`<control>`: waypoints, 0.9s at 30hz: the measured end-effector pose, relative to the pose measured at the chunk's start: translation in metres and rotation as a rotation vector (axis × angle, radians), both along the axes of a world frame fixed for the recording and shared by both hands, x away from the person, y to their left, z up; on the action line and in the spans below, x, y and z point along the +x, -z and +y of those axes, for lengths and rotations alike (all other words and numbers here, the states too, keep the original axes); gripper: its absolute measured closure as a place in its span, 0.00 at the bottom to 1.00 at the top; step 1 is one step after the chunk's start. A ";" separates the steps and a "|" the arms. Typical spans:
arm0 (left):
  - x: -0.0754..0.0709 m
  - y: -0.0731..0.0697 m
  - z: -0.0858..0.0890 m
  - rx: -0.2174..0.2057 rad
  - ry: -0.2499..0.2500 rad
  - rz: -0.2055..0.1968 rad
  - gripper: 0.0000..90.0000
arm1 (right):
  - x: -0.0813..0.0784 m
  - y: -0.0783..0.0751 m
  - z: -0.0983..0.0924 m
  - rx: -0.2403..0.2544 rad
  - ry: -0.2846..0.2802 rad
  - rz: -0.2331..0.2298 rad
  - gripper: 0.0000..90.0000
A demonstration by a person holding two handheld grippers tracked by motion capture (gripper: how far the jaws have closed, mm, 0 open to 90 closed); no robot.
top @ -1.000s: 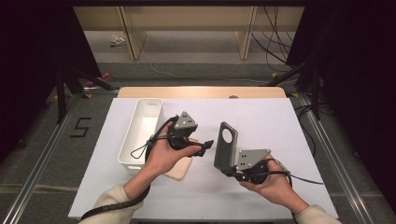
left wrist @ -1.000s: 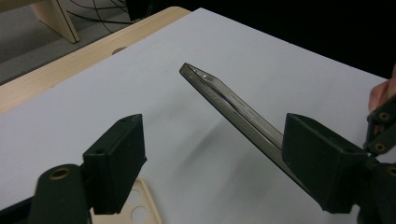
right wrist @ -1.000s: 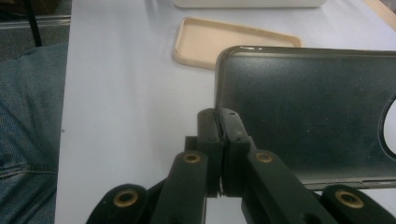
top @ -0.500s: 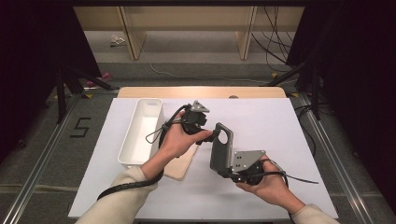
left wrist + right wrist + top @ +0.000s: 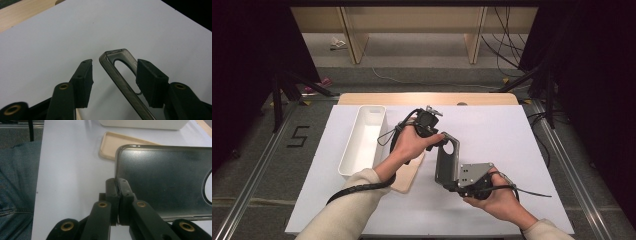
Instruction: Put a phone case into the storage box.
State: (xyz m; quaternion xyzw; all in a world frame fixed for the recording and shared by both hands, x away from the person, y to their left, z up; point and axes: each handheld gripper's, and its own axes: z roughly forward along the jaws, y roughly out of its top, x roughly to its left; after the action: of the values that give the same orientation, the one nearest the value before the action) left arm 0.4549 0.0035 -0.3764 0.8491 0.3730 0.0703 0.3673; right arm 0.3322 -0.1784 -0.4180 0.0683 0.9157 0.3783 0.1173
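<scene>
Grey phone case point(image 5: 117, 70) between left tool point(image 5: 113, 82) pads — right one touching.

In the high view, the sheet point(image 5: 492, 130) covers the table in the middle of the frame. The bin point(image 5: 362, 140) stands on it at centre left. The tray point(image 5: 407, 175) lies just right of the bin's lower end. The case point(image 5: 446, 160) is right of the tray, at the centre, above the sheet. The board point(image 5: 427, 98) lies behind the sheet, along its upper edge.

Two phone cases: one dark point(image 5: 446, 159), one beige point(image 5: 409, 175); one white bin point(image 5: 362, 140).
</scene>
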 end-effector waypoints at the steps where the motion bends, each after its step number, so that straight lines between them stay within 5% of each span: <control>1: 0.000 0.001 0.000 0.001 -0.004 0.008 0.55 | 0.000 0.000 0.000 -0.005 -0.002 -0.003 0.99; 17: 0.004 0.005 0.002 -0.043 -0.044 0.079 0.71 | -0.002 0.000 0.004 -0.018 -0.025 -0.021 0.99; 27: -0.005 -0.007 -0.001 -0.155 -0.069 0.112 0.83 | -0.001 0.003 0.007 -0.052 -0.038 -0.021 0.99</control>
State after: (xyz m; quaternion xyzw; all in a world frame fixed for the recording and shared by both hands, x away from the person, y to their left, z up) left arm 0.4501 0.0026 -0.3697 0.8075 0.4262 0.0062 0.4077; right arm 0.3308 -0.1712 -0.4210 0.0439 0.9250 0.3573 0.1216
